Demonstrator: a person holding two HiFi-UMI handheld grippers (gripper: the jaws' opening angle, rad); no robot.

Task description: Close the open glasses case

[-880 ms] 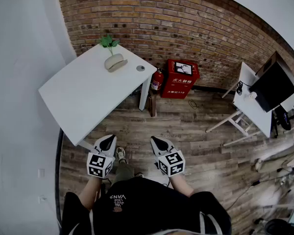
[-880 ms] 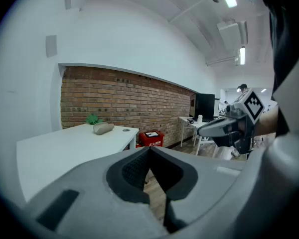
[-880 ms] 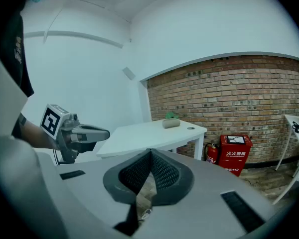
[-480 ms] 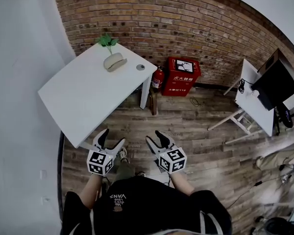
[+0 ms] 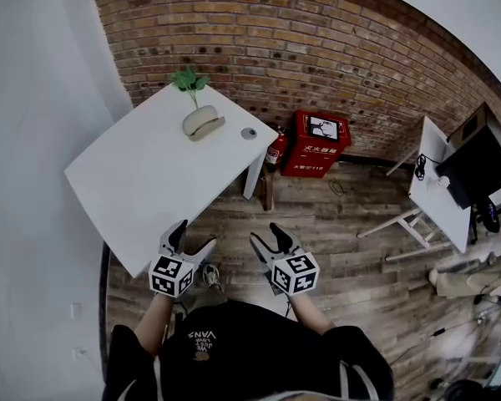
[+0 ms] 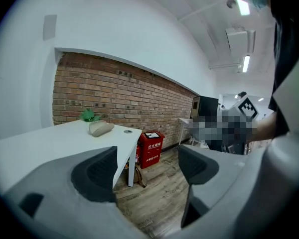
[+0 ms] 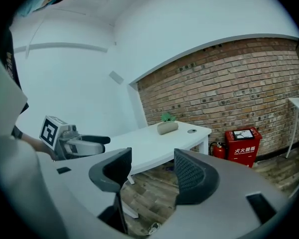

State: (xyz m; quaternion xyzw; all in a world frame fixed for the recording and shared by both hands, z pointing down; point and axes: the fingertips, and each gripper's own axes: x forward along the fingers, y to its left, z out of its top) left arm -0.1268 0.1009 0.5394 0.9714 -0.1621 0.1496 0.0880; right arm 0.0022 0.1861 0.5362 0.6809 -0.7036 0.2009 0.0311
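Both tools have gone from clenched to released within the last second. The left tool (image 5: 197,233) and the right tool (image 5: 265,233) were drawn up with jaws together; now each shows a clear gap, and nothing sits in either one. The left gripper view looks through its parted jaws at bare wooden floor (image 6: 154,203) and the desk edge, and the right gripper view shows the same kind of empty gap. They hang side by side in front of the person, near the close corner of the white desk (image 5: 142,174) but not over it.

The glasses case (image 5: 202,122) lies at the far end of that desk, just beside a small green plant (image 5: 189,80) and close to the brick wall (image 5: 317,48) — well apart from both tools. It reads as a pale oval shell; from here I cannot tell how wide its lid stands.

The opening of the jaws looks to me like readying — the tools are prepared to press or pinch a lid, yet the closing itself has not begun. The scene has also slid slightly in the head view since then, with the desk sitting a touch lower, which suggests the person is only starting toward the case. Nearly all of the task remains: reach across, then fold the lid down.
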